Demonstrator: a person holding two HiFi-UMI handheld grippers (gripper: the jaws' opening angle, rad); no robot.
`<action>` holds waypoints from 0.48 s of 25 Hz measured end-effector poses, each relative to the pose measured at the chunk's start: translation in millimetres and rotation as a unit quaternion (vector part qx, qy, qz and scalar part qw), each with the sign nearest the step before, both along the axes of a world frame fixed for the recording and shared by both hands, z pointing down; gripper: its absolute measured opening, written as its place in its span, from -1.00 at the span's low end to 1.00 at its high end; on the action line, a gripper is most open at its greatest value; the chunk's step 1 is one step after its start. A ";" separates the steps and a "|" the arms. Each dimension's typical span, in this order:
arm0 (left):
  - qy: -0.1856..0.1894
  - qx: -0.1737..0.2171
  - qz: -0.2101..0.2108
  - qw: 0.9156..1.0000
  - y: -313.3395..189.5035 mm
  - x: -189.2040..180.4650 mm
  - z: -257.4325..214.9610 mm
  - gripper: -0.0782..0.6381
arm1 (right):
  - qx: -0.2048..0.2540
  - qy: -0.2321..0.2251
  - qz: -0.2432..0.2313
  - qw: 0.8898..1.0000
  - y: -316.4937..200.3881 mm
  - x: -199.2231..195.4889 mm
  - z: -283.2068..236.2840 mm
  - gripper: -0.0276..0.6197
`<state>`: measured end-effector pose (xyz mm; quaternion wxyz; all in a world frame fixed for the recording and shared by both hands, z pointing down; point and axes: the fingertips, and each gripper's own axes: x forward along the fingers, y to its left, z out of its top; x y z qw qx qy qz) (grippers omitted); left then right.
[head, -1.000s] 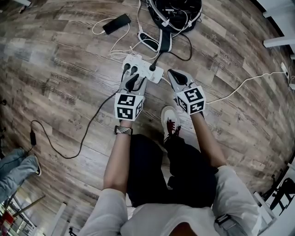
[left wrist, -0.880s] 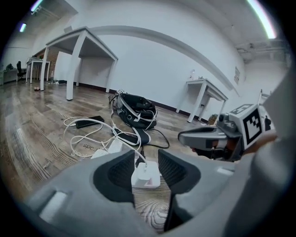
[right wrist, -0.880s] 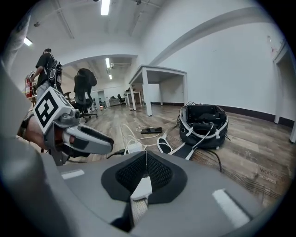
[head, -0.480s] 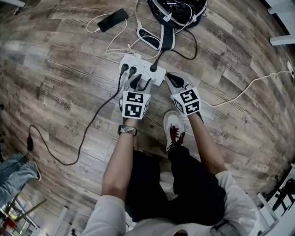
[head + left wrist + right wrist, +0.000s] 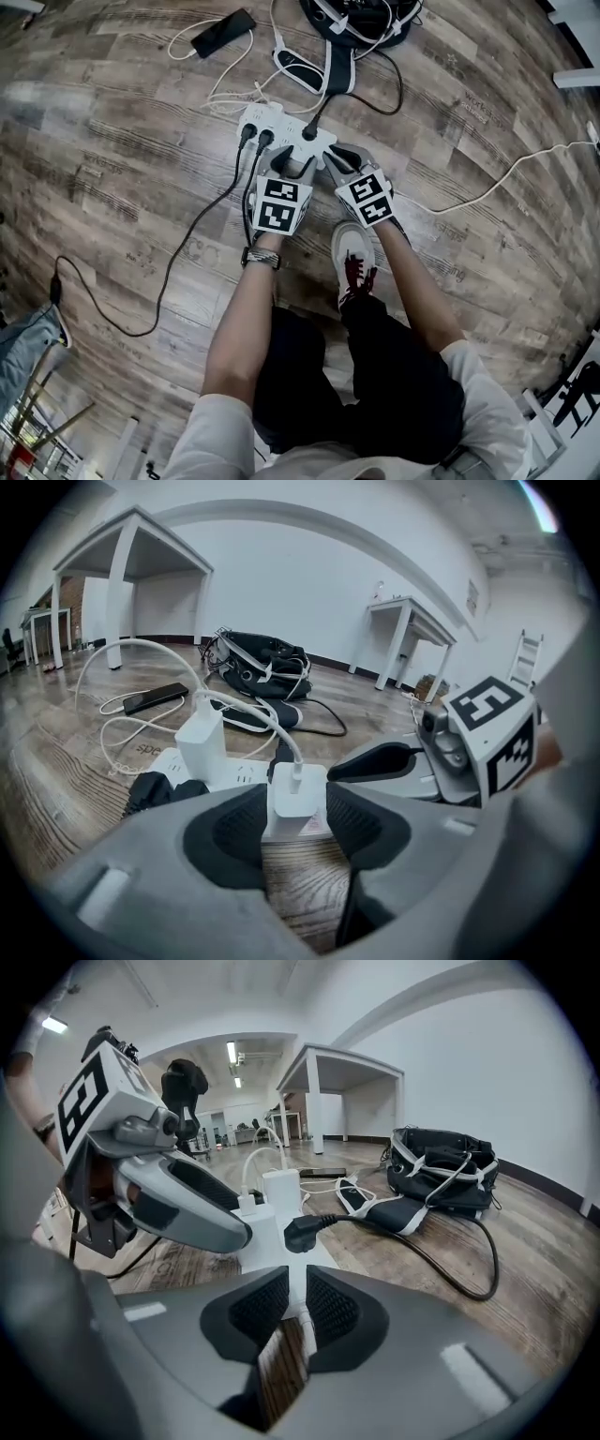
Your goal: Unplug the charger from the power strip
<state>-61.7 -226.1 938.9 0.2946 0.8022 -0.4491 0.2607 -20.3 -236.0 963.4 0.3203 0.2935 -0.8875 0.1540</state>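
A white power strip (image 5: pixel 277 124) lies on the wooden floor with two black plugs (image 5: pixel 255 137) at its left end. A small white charger (image 5: pixel 298 797) with a white cable stands plugged in at its near edge. A taller white charger (image 5: pixel 202 747) stands behind it. My left gripper (image 5: pixel 297 810) is low at the strip, its jaws opening; the small charger sits between the pads with a gap on each side. My right gripper (image 5: pixel 296 1283) hangs over the strip's right end (image 5: pixel 272 1241), its jaws almost together and holding nothing. A black plug (image 5: pixel 302 1232) lies just beyond them.
A black bag (image 5: pixel 361 19) with straps lies beyond the strip, and a phone (image 5: pixel 222 31) on a white cable at the far left. A black cable (image 5: pixel 169 272) loops left across the floor, a white one (image 5: pixel 487 183) runs right. The person's shoe (image 5: pixel 352 253) stands just behind the grippers.
Both grippers have come down and forward onto the power strip. The left gripper's jaws have spread and now stand on either side of the small charger.
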 end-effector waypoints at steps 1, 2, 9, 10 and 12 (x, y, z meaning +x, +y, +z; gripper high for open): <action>-0.002 0.001 -0.001 1.000 -0.9 1.3 1.6 -0.25 | 0.001 0.004 -0.003 1.000 0.0 -0.6 2.4 -0.74; -0.002 0.003 -0.001 1.000 -1.8 2.2 2.4 -0.25 | 0.003 0.005 -0.007 1.000 0.3 -1.4 4.3 -0.74; -0.015 0.017 -0.004 1.000 -10.6 3.0 6.3 -0.26 | 0.006 -0.009 -0.009 1.000 1.5 -1.1 5.2 -0.74; -0.021 0.022 0.000 1.000 -13.6 2.9 7.4 -0.29 | 0.008 -0.013 -0.006 1.000 1.0 -1.1 5.2 -0.74; -0.035 0.036 0.011 0.999 -19.6 2.7 8.0 -0.37 | 0.013 -0.017 -0.003 1.000 -0.5 -1.6 5.4 -0.74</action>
